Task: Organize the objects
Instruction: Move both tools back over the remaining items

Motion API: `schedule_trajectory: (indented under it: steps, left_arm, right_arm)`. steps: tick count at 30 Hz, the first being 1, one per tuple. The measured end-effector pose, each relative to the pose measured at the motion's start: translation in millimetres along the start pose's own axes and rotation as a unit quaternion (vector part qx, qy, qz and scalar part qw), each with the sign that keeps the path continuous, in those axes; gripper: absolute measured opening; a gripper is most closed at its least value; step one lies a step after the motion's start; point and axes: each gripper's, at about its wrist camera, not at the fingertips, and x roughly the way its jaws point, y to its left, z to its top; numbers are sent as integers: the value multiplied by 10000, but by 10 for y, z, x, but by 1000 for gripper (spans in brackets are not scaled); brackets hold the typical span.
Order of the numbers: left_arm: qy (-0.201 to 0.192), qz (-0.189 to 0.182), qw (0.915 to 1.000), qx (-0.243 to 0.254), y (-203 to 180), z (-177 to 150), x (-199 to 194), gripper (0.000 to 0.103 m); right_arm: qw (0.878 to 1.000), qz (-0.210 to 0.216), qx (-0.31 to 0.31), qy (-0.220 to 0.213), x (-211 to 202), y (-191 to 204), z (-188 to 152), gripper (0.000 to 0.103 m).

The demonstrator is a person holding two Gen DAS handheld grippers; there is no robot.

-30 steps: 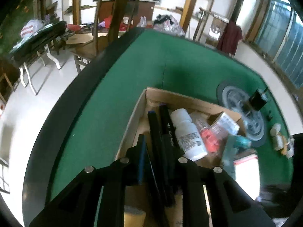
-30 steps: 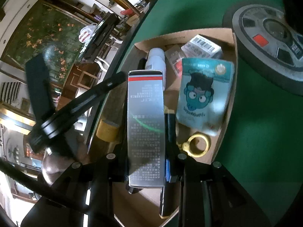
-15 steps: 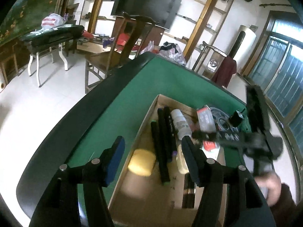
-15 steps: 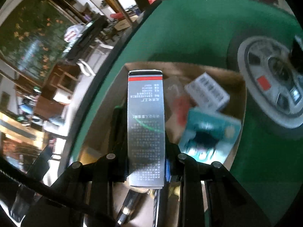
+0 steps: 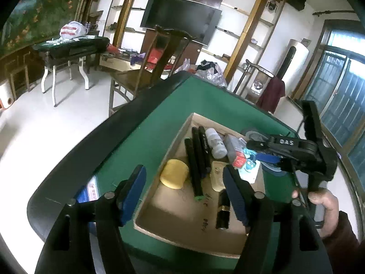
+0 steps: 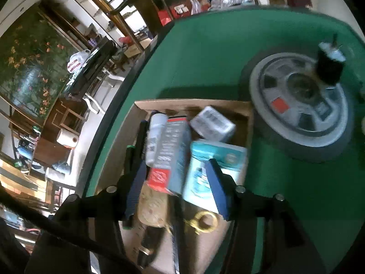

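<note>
Release is the step I judge in hand: right tongs (image 6: 175, 191) opening over the cardboard box (image 6: 194, 104), grey carton (image 6: 171, 153) loose between them beside the white bottle (image 6: 155, 134); left tongs (image 5: 184, 194) opening, empty; I'd lift straight clear.

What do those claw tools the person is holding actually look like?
Both are black plastic. The left claw has two angular fingers with blue pads and silver screws. The right claw matches it; seen from the left wrist camera its body carries white "DAS" lettering, and the hand holding it wears a dark maroon sleeve.
</note>
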Motion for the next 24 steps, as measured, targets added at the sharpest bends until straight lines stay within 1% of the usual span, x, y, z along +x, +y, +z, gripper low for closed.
schedule_trajectory:
  steps: [2, 5, 10, 14, 16, 18, 21, 24]
  left_arm:
    - [52, -60, 10000, 28, -38, -24, 8, 66]
    - [163, -204, 9995, 148, -200, -76, 23, 66]
    - [289, -540, 9972, 429, -564, -178, 17, 66]
    - [541, -859, 9933, 557, -918, -290, 134, 67]
    - [642, -1111, 9904, 516, -1105, -353, 213, 67]
    - [688, -1265, 9880, 561, -1264, -422, 267, 67]
    - [610, -1203, 9875, 819, -1559, -572, 331, 67]
    - [654, -1194, 9858, 984, -1716, -701, 356, 67]
  right_arm:
    - [9999, -108, -90, -53, -107, -46, -47, 54]
    - [9993, -284, -199, -121, -299, -194, -175, 54]
    - [9975, -628, -102, -322, -698, -607, -336, 54]
    - [9931, -957, 365, -573, -1061, -1177, -414, 54]
    - [9889, -1081, 729, -710, -1264, -1508, -413, 54]
    - [9827, -1183, 1100, -906, -1492, -1850, -391, 54]
    - [9726, -1422, 1407, -1182, -1766, -2239, -348, 54]
    - [9652, -1604, 1597, -1312, -1916, -2521, -298, 56]
